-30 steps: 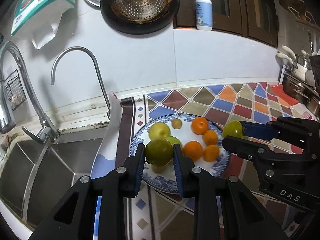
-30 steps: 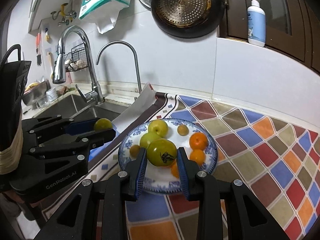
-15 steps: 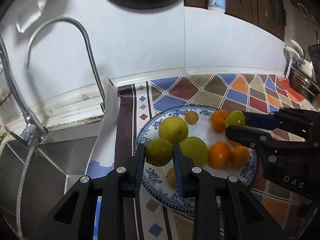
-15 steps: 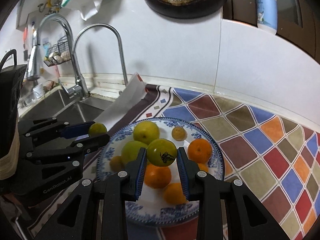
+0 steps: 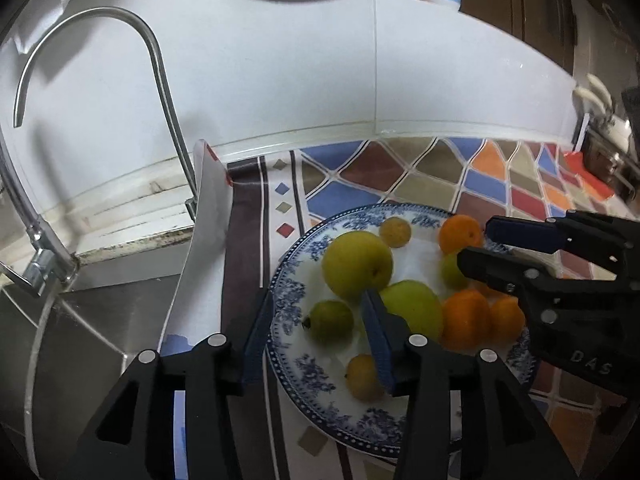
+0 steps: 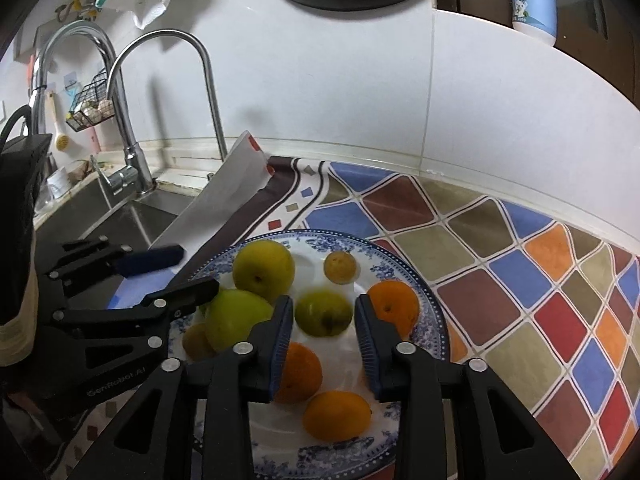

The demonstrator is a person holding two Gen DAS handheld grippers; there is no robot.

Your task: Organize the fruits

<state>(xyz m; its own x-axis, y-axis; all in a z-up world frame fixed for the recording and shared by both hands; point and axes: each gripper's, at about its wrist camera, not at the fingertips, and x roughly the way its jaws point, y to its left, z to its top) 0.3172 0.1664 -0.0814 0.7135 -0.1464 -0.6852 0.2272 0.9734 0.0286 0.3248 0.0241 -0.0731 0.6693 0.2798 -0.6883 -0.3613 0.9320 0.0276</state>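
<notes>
Resting on the blue-patterned plate point(image 6: 434, 322), which is sitting on the tiled worktop point(image 6: 520, 264), are all the fruits in sight. The left claw point(image 5: 316, 322) is opening around a small green fruit point(image 5: 331, 319) at the plate's sink-side edge; its pads are standing clear of the skin. The right claw point(image 6: 322, 330) is likewise opening, with another green fruit point(image 6: 323, 312) lying loose between the fingers near the plate's middle. Both fruits are looking round, smooth and light, so they are likely to roll once freed and to bruise under a hard squeeze. Taking one across its widest part, gently, is seeming the safest hold. Oranges point(image 6: 394, 306) are crowding the plate's far side from the sink point(image 6: 120, 224).
</notes>
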